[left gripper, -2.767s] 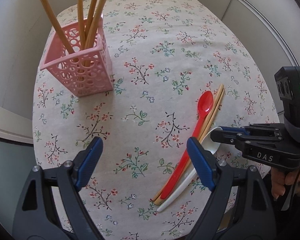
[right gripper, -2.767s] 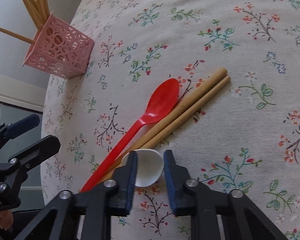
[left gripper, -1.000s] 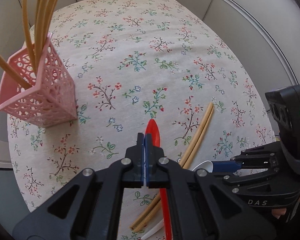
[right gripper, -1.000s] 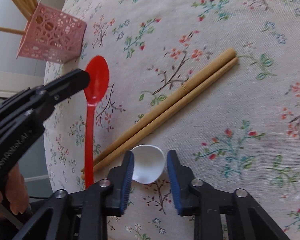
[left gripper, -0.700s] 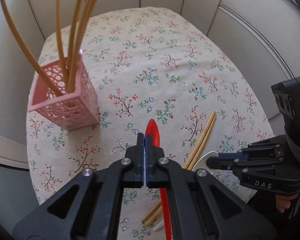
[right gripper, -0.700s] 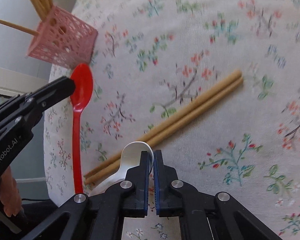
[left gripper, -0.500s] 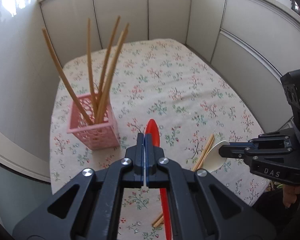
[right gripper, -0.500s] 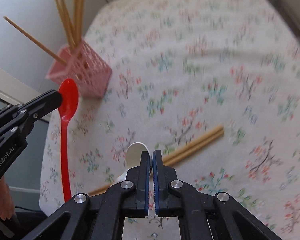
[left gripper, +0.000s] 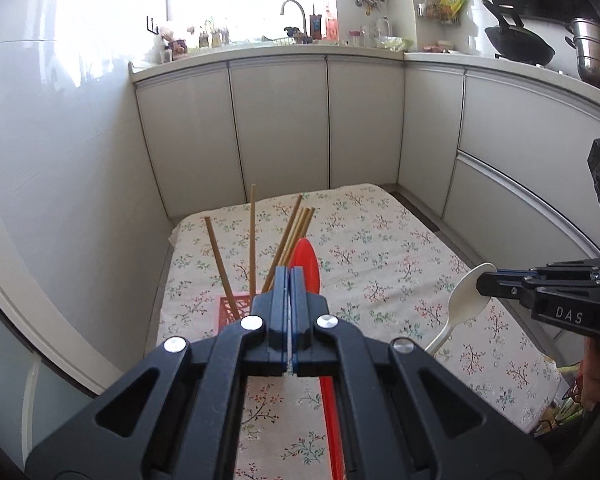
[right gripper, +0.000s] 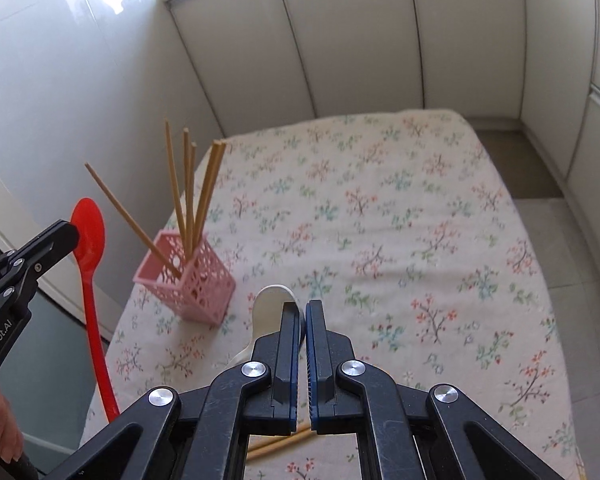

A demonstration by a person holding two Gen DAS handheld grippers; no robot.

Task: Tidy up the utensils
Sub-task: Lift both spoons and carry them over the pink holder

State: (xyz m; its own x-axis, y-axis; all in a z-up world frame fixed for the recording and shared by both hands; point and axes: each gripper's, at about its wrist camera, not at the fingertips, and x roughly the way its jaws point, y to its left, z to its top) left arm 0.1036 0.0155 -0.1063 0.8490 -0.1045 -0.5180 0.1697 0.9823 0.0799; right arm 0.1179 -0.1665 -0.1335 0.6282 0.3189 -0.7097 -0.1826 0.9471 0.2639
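Kitchen cabinet fronts (left gripper: 280, 128) in pale grey enclose a table under a floral-print tablecloth (right gripper: 400, 240). Left black two-finger gripper (left gripper: 290, 280): jaws pressed together on the bowl of a long red plastic spoon (left gripper: 309, 264), whose handle hangs down beneath the fingers, clear of the cloth. Right black two-finger gripper (right gripper: 303, 312): jaws nearly together, clamped on the bowl edge of a white plastic spoon (right gripper: 270, 308), its handle trailing down and to the left, also clear of the cloth. Pink perforated square utensil holder (right gripper: 188, 276): upright on the cloth, near its left edge, holding several bamboo chopsticks (right gripper: 188, 192) that fan out above its rim. In the right wrist view the red spoon hangs to the left of the holder and the white spoon just to the right of it, lower in the frame. Two loose bamboo chopsticks (right gripper: 278, 446) lie on the cloth, well apart from the holder, mostly hidden beneath the right gripper. Beyond the table from the holder, a countertop carries a sink tap (left gripper: 292, 8) and a black wok (left gripper: 518, 46).
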